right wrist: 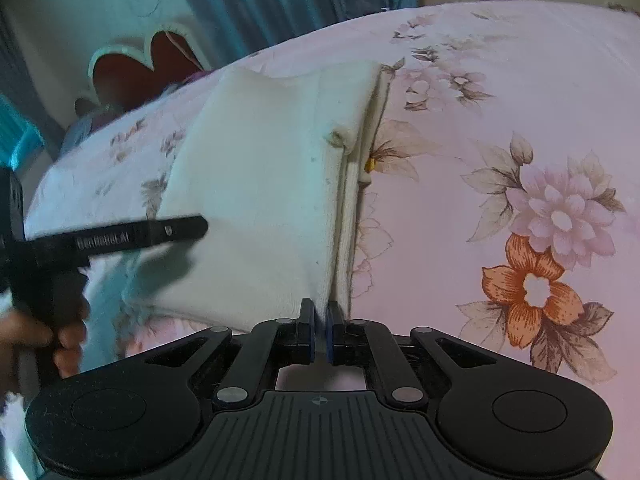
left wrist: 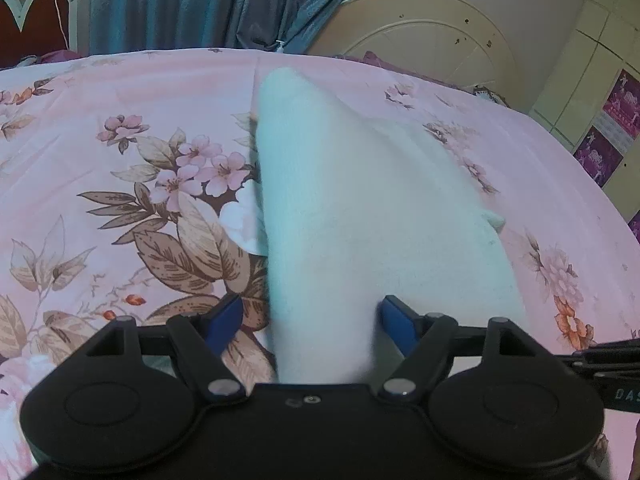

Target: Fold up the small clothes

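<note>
A small cream-white knitted garment (left wrist: 340, 200) lies folded into a long strip on the pink flowered bed sheet (left wrist: 120, 140). My left gripper (left wrist: 310, 316) stands open over its near end. The cloth runs between the blue pads (left wrist: 226, 316), and the left pad is clear of it. In the right wrist view the same garment (right wrist: 260, 184) shows a doubled edge along its right side. My right gripper (right wrist: 320, 316) is shut on the near end of that edge. One black finger of the left gripper (right wrist: 176, 230) reaches over the cloth from the left, held by a hand (right wrist: 60, 336).
The bed sheet (right wrist: 500, 120) spreads wide on both sides of the garment. A cream round headboard (left wrist: 420, 40) and blue curtains (left wrist: 200, 0) stand behind the bed. A wardrobe with purple posters (left wrist: 600, 148) is at the right. A white piece with red heart cutouts (right wrist: 140, 64) stands at the far left.
</note>
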The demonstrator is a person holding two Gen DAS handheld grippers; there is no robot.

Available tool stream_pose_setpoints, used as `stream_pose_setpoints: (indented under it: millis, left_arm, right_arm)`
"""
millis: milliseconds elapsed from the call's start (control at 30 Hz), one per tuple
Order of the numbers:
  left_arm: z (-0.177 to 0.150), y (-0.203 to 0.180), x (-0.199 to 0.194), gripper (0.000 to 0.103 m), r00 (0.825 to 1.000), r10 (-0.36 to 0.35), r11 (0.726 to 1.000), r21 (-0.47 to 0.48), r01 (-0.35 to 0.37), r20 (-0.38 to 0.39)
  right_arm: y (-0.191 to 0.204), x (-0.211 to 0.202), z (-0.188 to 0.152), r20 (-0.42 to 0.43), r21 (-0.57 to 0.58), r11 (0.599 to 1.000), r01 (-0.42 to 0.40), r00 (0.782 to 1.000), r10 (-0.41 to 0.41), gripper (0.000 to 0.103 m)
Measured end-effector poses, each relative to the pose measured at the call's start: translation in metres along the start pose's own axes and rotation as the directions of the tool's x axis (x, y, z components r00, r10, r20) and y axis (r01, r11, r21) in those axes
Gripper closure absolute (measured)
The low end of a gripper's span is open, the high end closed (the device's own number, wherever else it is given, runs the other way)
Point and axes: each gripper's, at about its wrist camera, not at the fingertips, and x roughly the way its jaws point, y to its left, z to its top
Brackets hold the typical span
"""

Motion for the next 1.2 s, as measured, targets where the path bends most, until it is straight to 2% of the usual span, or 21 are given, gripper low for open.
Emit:
stream_pose_setpoints:
  millis: [100, 167, 200, 233, 267, 300, 367, 533, 700, 900, 1067, 1100, 1133, 1200]
  left_arm:
    - [0.004, 0.002, -0.006, 0.029, 1.0, -0.01, 1.0, -0.016, 0.01, 0.004]
    - [0.009, 0.004, -0.012, 0.029, 1.0, -0.024, 0.999, -0.031, 0.025, 0.02]
    - [0.012, 0.005, -0.015, 0.028, 0.999, -0.03, 0.999, -0.039, 0.031, 0.029]
    - [0.016, 0.006, -0.018, 0.028, 0.999, -0.035, 0.998, -0.046, 0.036, 0.039]
    - [0.02, 0.006, -0.02, 0.028, 0.998, -0.038, 0.998, -0.052, 0.041, 0.05]
    - [0.025, 0.007, -0.021, 0.028, 0.997, -0.041, 0.997, -0.061, 0.045, 0.061]
    - [0.035, 0.01, -0.021, 0.027, 0.996, -0.041, 0.995, -0.084, 0.047, 0.08]
    - [0.063, 0.017, -0.01, 0.027, 0.993, -0.011, 0.992, -0.124, 0.026, 0.117]
    - [0.087, 0.022, 0.013, 0.028, 0.993, 0.014, 0.991, -0.135, 0.002, 0.114]
    - [0.102, 0.029, 0.041, 0.031, 0.995, 0.019, 0.989, -0.151, -0.003, 0.103]
    - [0.102, 0.029, 0.057, 0.035, 0.996, 0.003, 0.988, -0.155, 0.011, 0.086]
    - [0.101, 0.028, 0.059, 0.036, 0.996, 0.002, 0.989, -0.148, 0.01, 0.086]
    - [0.1, 0.027, 0.06, 0.037, 0.996, 0.001, 0.99, -0.142, 0.011, 0.085]
    - [0.1, 0.026, 0.061, 0.041, 0.997, -0.004, 0.99, -0.138, 0.015, 0.082]
  right_arm:
    - [0.001, -0.009, 0.006, 0.028, -0.006, 1.0, -0.005, 1.0, 0.005, 0.099]
    - [0.001, -0.016, 0.012, 0.061, 0.003, 1.0, -0.015, 0.998, 0.015, 0.093]
    - [-0.001, -0.018, 0.018, 0.082, 0.013, 1.0, -0.018, 0.996, 0.017, 0.08]
    - [-0.002, -0.02, 0.023, 0.102, 0.024, 1.0, -0.019, 0.995, 0.016, 0.059]
    - [-0.003, -0.019, 0.03, 0.123, 0.03, 0.999, -0.015, 0.992, 0.011, 0.05]
    - [-0.003, -0.018, 0.037, 0.143, 0.03, 1.0, -0.006, 0.99, 0.001, 0.048]
    - [-0.005, -0.012, 0.052, 0.17, 0.042, 0.999, 0.013, 0.985, -0.02, 0.048]
    - [-0.02, 0.017, 0.095, 0.195, 0.126, 0.992, -0.01, 0.981, -0.015, 0.048]
    - [-0.037, 0.048, 0.129, 0.209, 0.224, 0.974, -0.015, 0.977, -0.033, 0.048]
    - [-0.042, 0.077, 0.155, 0.189, 0.243, 0.97, 0.005, 0.981, -0.052, 0.048]
    - [-0.043, 0.096, 0.159, 0.158, 0.255, 0.967, 0.023, 0.985, -0.065, 0.049]
    - [-0.041, 0.097, 0.158, 0.16, 0.246, 0.969, 0.025, 0.985, -0.066, 0.054]
    - [-0.038, 0.098, 0.158, 0.161, 0.232, 0.972, 0.026, 0.985, -0.064, 0.073]
    - [-0.031, 0.097, 0.156, 0.174, 0.198, 0.979, 0.047, 0.981, -0.082, 0.08]
